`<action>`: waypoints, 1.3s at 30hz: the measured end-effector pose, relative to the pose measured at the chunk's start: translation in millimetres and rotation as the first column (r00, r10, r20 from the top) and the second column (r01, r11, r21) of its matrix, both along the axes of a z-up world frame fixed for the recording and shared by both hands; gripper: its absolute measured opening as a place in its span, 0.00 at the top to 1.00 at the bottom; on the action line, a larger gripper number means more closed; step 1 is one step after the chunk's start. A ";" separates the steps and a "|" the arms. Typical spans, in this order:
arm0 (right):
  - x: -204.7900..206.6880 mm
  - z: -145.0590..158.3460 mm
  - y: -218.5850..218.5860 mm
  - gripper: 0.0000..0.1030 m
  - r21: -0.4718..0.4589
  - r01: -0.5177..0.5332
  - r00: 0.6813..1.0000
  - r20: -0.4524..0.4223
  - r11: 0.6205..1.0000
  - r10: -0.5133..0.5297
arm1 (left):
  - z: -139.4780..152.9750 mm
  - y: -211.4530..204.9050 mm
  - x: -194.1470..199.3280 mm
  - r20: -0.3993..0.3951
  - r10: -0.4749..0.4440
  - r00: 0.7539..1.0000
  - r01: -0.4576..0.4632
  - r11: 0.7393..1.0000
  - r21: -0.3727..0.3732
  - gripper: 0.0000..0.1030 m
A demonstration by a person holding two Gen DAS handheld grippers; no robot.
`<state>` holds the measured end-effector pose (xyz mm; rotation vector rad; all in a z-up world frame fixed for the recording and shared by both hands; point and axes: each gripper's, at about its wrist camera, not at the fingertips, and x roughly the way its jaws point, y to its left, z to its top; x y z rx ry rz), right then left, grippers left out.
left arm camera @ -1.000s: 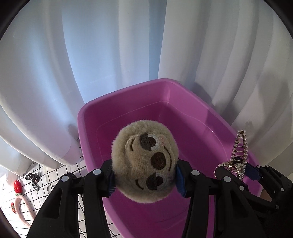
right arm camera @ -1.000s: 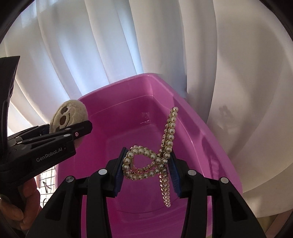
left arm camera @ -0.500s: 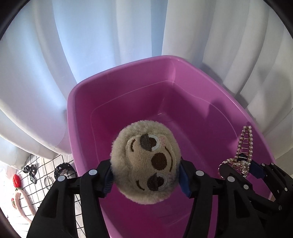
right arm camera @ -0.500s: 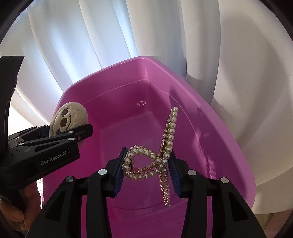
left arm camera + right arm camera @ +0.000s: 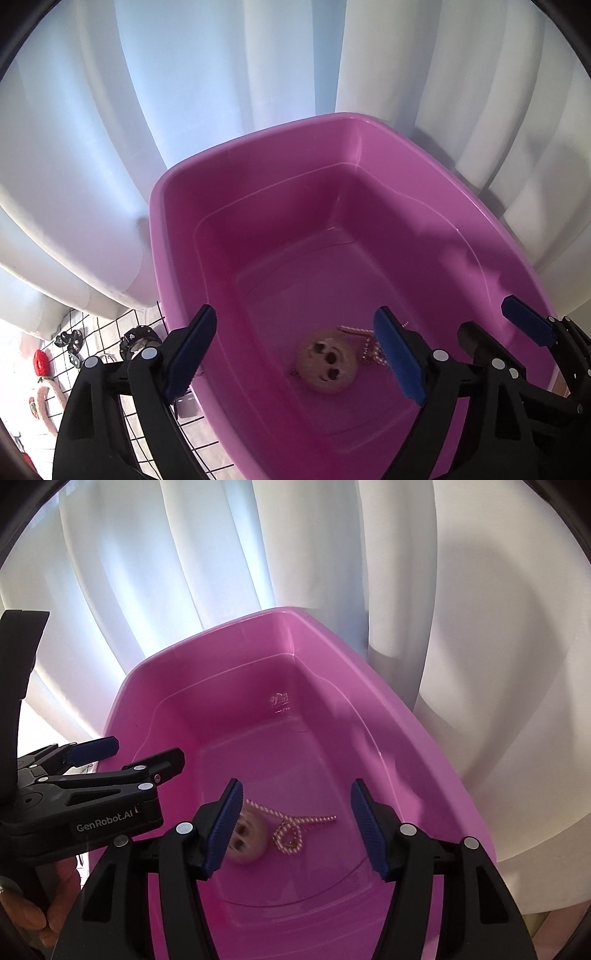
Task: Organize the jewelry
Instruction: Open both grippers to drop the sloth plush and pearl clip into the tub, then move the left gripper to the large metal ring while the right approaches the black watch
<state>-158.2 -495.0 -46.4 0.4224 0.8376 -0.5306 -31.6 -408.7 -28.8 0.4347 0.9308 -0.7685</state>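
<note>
Tongs on both sides have just been opening and now stand wide with nothing between their pads: the left tongs (image 5: pixel 295 354) and the right tongs (image 5: pixel 295 827) both hang over the near end of the pink tub (image 5: pixel 258 173). On the tub's floor near that end lie the plush sloth face (image 5: pixel 327 365) and the pearl hair clip (image 5: pixel 291 830), touching or nearly so. A likely risk is a low pad catching the near rim on the way out and shoving the light tub. More pieces wait on the wire grid (image 5: pixel 140 328) by the tub's left side; reaching across could snag them.
</note>
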 end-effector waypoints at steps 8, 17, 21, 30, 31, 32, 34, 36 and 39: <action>-15.8 11.4 13.1 0.43 -0.019 -0.009 1.000 0.017 1.000 0.010 | 9.2 6.1 -2.7 0.024 0.012 1.000 -0.012 1.000 -0.011 0.17; -19.5 24.1 30.0 0.43 -0.038 -0.040 0.999 0.034 0.998 0.041 | 23.4 23.6 -0.9 0.050 0.047 0.998 -0.046 0.998 -0.033 0.17; -15.7 28.9 42.2 0.43 -0.050 -0.069 0.997 0.042 0.996 0.071 | 28.6 39.8 3.1 0.050 0.078 0.996 -0.076 0.996 -0.049 0.17; 6.0 30.7 73.3 0.42 -0.055 -0.146 0.988 0.042 0.988 0.148 | 33.1 82.7 18.7 0.045 0.168 0.985 -0.165 0.985 -0.058 0.17; 9.0 30.1 75.7 0.42 -0.055 -0.155 0.987 0.042 0.986 0.157 | 33.5 89.3 21.5 0.045 0.178 0.983 -0.175 0.983 -0.062 0.17; 11.6 30.0 79.5 0.42 -0.056 -0.165 0.985 0.040 0.985 0.167 | 35.1 95.6 23.5 0.045 0.189 0.981 -0.186 0.981 -0.064 0.17; 16.8 31.2 88.9 0.42 -0.059 -0.186 0.981 0.040 0.981 0.189 | 36.3 109.0 25.9 0.042 0.210 0.977 -0.206 0.976 -0.068 0.17; 21.8 32.5 99.0 0.42 -0.060 -0.208 0.977 0.039 0.976 0.210 | 37.9 123.0 28.6 0.043 0.233 0.972 -0.230 0.971 -0.066 0.17; 32.1 39.7 115.4 0.42 -0.069 -0.244 0.968 0.045 0.967 0.247 | 40.9 148.4 29.9 0.064 0.274 0.959 -0.270 0.960 -0.066 0.17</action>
